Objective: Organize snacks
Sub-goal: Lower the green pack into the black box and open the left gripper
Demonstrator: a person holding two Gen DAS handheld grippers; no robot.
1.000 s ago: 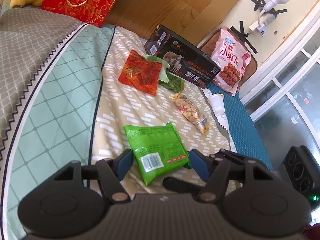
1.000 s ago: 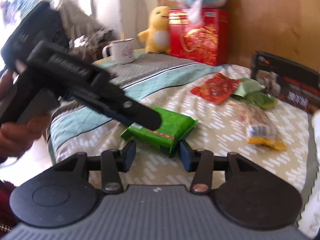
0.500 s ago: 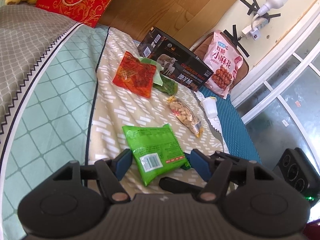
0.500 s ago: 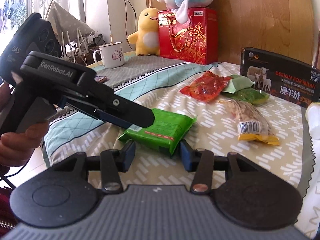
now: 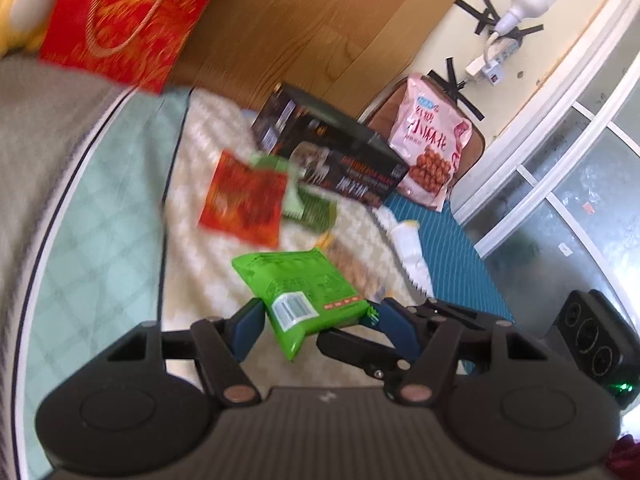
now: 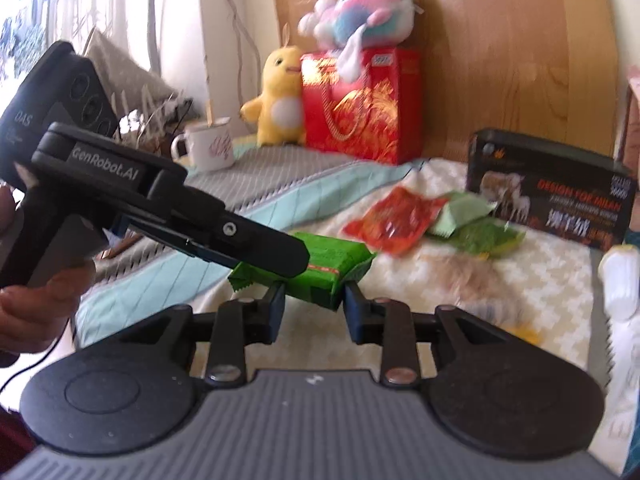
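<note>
Left wrist view. Green snack packet [image 5: 298, 294]: raised off the bedspread [image 5: 192, 216], its barcode end pinched between both pads of the left gripper [image 5: 320, 322]. The right gripper's fingers [image 5: 360, 344] cross beneath its lower right corner. Advice: keep the pinch firm and level, carrying it clear of the red packet [image 5: 244, 204] and black box [image 5: 332, 160].

Right wrist view. Right gripper [image 6: 313, 306]: level, low over the bed, pads closed on the packet's near corner. Left gripper [image 6: 256, 254]: reaches in from the left, angled downward, held in a hand [image 6: 36, 304].
</note>
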